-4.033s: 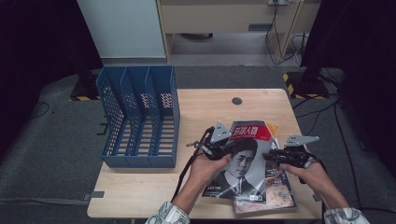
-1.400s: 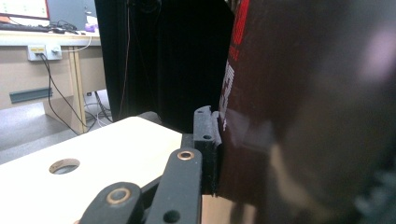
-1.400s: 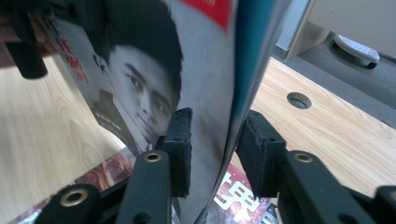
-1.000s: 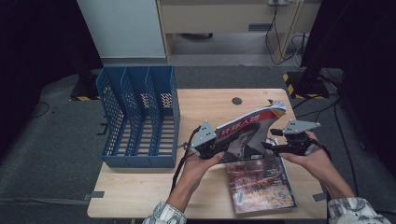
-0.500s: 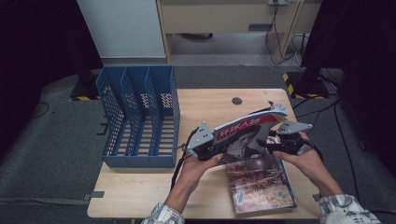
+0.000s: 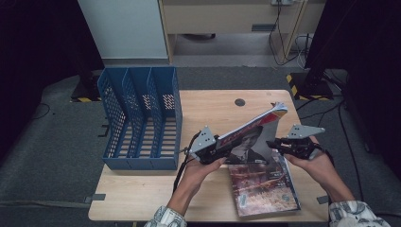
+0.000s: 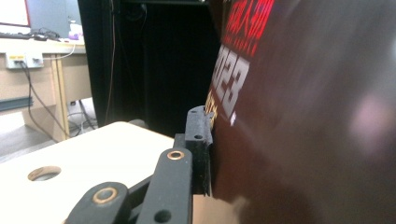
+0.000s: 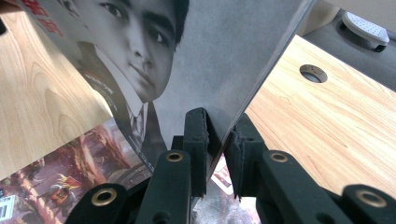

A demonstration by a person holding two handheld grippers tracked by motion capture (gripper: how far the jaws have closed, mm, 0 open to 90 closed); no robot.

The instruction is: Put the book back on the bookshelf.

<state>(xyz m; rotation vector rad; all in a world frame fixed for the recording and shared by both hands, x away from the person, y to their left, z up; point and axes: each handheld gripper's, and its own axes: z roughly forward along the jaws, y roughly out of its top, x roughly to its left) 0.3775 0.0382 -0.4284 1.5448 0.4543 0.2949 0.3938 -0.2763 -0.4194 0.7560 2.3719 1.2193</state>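
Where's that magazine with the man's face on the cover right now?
In the high view the portrait magazine is lifted and tilted above the table's right half, held between the left gripper and right gripper, just over a colourful magazine lying flat.

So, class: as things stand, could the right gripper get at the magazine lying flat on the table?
Probably not yet: the right gripper is shut on the raised magazine, which hangs over the flat magazine; it must let go first.

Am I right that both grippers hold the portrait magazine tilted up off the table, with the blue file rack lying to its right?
Not quite: the high view shows the rack to the left of the magazine. The rest stands: the left gripper and right gripper hold it by its edges, tilted up off the table.
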